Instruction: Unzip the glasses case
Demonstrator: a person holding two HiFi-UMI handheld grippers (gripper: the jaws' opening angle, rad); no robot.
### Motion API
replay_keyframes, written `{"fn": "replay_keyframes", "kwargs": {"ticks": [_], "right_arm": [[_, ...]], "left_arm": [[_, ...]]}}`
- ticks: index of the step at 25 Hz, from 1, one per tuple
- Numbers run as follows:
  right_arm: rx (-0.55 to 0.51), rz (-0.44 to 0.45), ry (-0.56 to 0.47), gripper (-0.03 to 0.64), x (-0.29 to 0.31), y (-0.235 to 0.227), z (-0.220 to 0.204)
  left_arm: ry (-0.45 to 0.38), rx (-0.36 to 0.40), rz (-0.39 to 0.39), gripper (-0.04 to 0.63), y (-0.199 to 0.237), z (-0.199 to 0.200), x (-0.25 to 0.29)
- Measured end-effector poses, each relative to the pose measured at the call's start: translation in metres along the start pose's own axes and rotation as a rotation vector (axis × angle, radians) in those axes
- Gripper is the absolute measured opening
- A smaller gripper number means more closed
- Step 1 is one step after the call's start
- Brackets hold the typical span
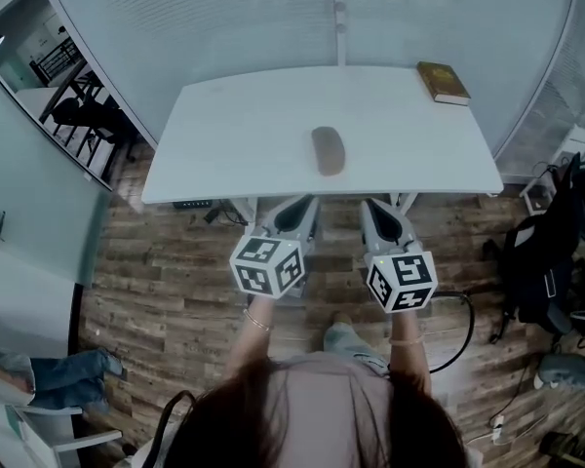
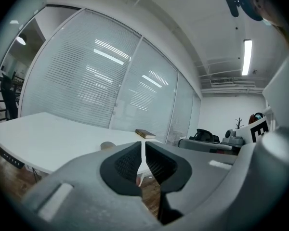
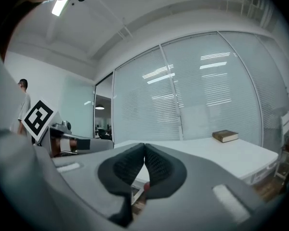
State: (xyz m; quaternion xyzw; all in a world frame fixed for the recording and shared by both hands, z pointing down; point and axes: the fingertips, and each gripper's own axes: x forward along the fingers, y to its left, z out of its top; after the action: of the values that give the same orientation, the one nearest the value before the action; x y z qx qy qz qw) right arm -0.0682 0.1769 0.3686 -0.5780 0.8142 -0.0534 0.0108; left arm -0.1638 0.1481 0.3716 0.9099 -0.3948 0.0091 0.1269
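Note:
The glasses case (image 1: 328,150), a brown-grey oval pouch, lies closed near the middle of the white table (image 1: 234,135). My left gripper (image 1: 296,206) and right gripper (image 1: 381,210) hang side by side just short of the table's front edge, both pointing toward the case and apart from it. Each is shut with nothing between its pads. In the left gripper view the left gripper (image 2: 143,146) has its jaws together, and the case (image 2: 107,145) shows as a small bump on the table. The right gripper (image 3: 144,148) is likewise shut; the case is hidden there.
A brown book (image 1: 443,82) lies at the table's far right corner, also seen as the book (image 2: 145,134) and the book (image 3: 225,136). A glass wall with blinds stands behind the table. A black backpack (image 1: 546,252) and cables sit on the wooden floor at right.

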Motion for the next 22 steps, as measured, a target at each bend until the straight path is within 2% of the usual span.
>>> {"fn": "replay_keyframes", "kwargs": {"ticks": [9, 14, 22], "right_arm": [[-0.087, 0.008, 0.051, 0.003, 0.035, -0.05, 0.001], [-0.135, 0.026, 0.058, 0.003, 0.055, -0.071, -0.003], [-0.095, 0.082, 0.07, 0.003, 0.083, -0.094, -0.008]], "left_arm": [[0.022, -0.025, 0.018, 0.023, 0.008, 0.006, 0.058], [0.027, -0.069, 0.071, 0.074, 0.024, 0.004, 0.083], [0.051, -0.141, 0.143, 0.11, 0.055, -0.004, 0.112]]}}
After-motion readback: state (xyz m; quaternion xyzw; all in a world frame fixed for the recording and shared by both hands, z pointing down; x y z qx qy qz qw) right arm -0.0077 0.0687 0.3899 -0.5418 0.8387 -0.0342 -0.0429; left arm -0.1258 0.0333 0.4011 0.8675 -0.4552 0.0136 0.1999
